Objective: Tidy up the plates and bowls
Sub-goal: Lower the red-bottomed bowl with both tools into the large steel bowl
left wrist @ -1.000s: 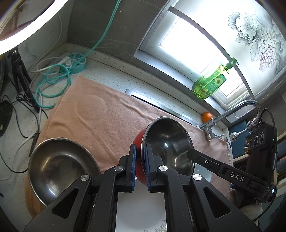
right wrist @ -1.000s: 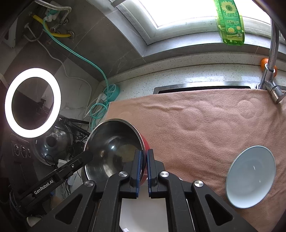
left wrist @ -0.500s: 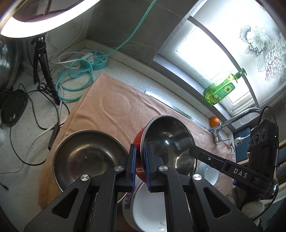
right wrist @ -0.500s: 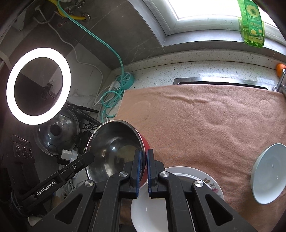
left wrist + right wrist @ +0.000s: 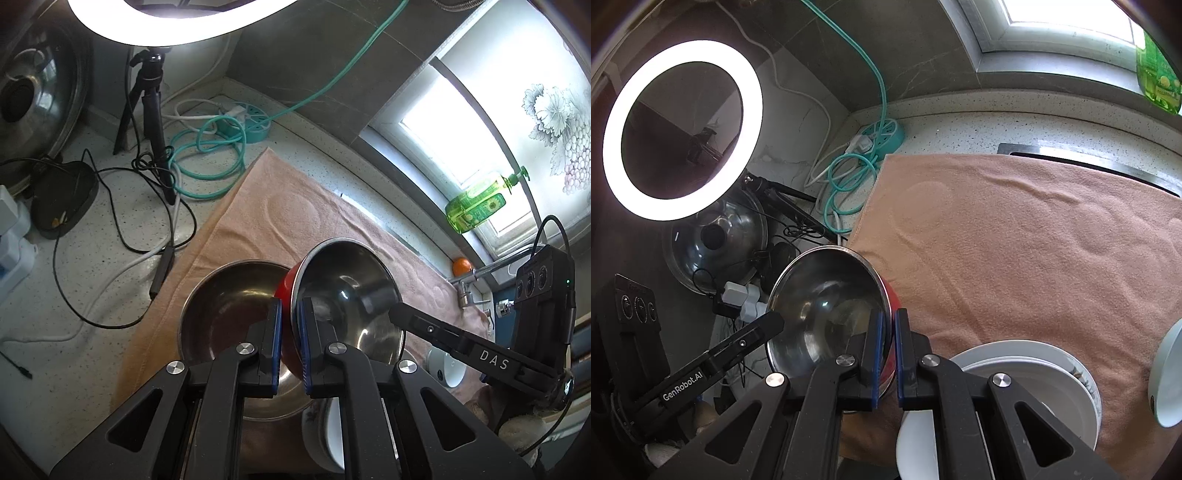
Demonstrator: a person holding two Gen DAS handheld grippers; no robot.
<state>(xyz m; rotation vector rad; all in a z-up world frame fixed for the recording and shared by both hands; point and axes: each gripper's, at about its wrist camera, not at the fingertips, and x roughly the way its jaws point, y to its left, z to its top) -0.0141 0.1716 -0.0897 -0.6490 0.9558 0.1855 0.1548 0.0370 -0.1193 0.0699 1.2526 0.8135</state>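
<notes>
A red bowl with a steel inside [image 5: 347, 295] hangs tilted in the air, gripped at two sides of its rim. My left gripper [image 5: 290, 306] is shut on its left rim, the red wall between the blue pads. My right gripper [image 5: 888, 317] is shut on the opposite rim of the red bowl [image 5: 831, 306]. A larger steel bowl [image 5: 229, 306] rests on the pink towel [image 5: 280, 218], directly under and left of the held bowl. A stack of white plates [image 5: 1027, 376] lies on the towel [image 5: 1034, 240] below my right gripper, with a pale bowl [image 5: 1167, 373] at the right edge.
Left of the towel the counter carries a ring light [image 5: 683, 129] on a black tripod [image 5: 155, 122], tangled cables, a teal power strip [image 5: 251, 122] and a steel pot lid [image 5: 720, 240]. A green soap bottle [image 5: 476, 206], an orange [image 5: 461, 266] and a faucet [image 5: 487, 269] stand at the far right.
Both grippers have carried the red bowl leftward together, from above the white plates to above the large steel bowl. The grips have not changed.
</notes>
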